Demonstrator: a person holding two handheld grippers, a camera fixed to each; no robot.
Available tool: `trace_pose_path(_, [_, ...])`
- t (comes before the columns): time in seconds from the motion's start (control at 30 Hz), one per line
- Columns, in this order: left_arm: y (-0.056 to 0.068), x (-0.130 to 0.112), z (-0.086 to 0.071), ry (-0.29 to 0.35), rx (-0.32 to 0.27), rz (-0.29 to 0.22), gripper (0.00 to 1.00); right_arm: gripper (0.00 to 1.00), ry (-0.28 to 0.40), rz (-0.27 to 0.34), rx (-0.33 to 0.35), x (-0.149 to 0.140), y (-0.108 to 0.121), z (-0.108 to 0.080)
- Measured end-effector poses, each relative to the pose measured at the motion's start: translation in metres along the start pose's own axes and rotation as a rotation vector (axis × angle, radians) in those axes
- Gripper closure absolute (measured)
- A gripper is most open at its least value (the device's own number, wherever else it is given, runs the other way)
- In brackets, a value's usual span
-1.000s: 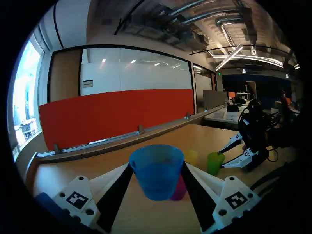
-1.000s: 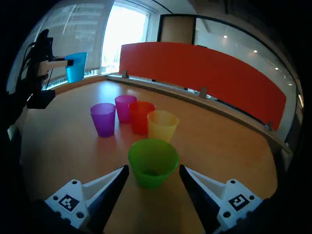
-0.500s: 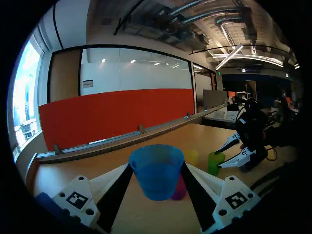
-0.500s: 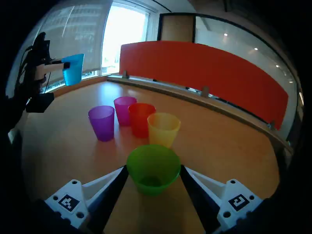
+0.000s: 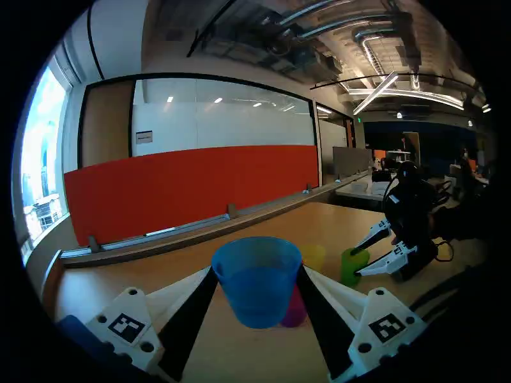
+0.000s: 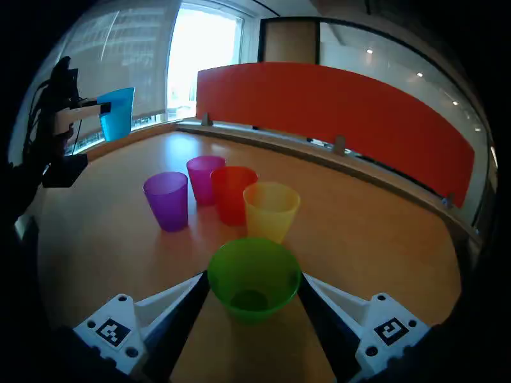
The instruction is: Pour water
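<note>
A blue cup [image 5: 257, 284] sits upright between my left gripper's [image 5: 257, 271] fingers, which are shut on its sides; its lower part looks darker, like liquid. In the right gripper view a green cup [image 6: 254, 281] fills the gap of my right gripper [image 6: 253, 276], both fingers pressing its sides, its mouth open to the camera. The left gripper view shows the right gripper [image 5: 359, 260] around the green cup [image 5: 350, 268] at the right. The right gripper view shows the left gripper [image 6: 96, 110] holding the blue cup [image 6: 117, 113] high at the left.
On the wooden table [image 6: 358, 223] behind the green cup stand a yellow cup [image 6: 271, 210], a red cup [image 6: 233, 193], a magenta cup [image 6: 205, 179] and a purple cup [image 6: 167, 200], close together. A red partition [image 6: 332, 108] runs along the table's far edge.
My right gripper's fingers have come in against the green cup, which now sits nearer the camera. The left gripper with the blue cup has barely moved.
</note>
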State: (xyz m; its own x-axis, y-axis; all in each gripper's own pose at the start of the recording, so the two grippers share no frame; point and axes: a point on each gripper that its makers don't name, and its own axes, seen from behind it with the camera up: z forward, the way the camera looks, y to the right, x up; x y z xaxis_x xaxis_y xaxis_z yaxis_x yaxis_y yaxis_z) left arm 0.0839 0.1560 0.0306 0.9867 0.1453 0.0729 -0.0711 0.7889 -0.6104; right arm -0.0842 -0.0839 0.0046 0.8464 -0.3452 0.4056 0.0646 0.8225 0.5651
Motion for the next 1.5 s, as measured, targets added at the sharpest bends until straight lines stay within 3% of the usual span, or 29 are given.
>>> trace_pose_path(0.17, [-0.002,-0.002,0.000,-0.002,0.002,-0.003,0.15,0.07,-0.002,-0.007,0.002,0.000,-0.001,0.000])
trace_pose_path(0.47, [-0.001,-0.006,-0.002,-0.008,0.005,-0.004,0.15,0.08,0.030,-0.007,-0.003,0.008,-0.003,-0.002])
trace_pose_path(0.8, [0.003,-0.006,-0.014,-0.007,0.012,0.001,0.15,0.08,0.130,-0.026,-0.010,0.040,-0.016,-0.017])
trace_pose_path(1.17, [0.010,-0.005,-0.031,0.003,0.028,0.004,0.15,0.08,0.250,-0.064,-0.003,0.080,-0.046,-0.033])
trace_pose_path(1.5, [0.018,-0.009,-0.042,0.011,0.027,-0.012,0.15,0.08,0.339,-0.042,0.007,0.103,-0.065,-0.040])
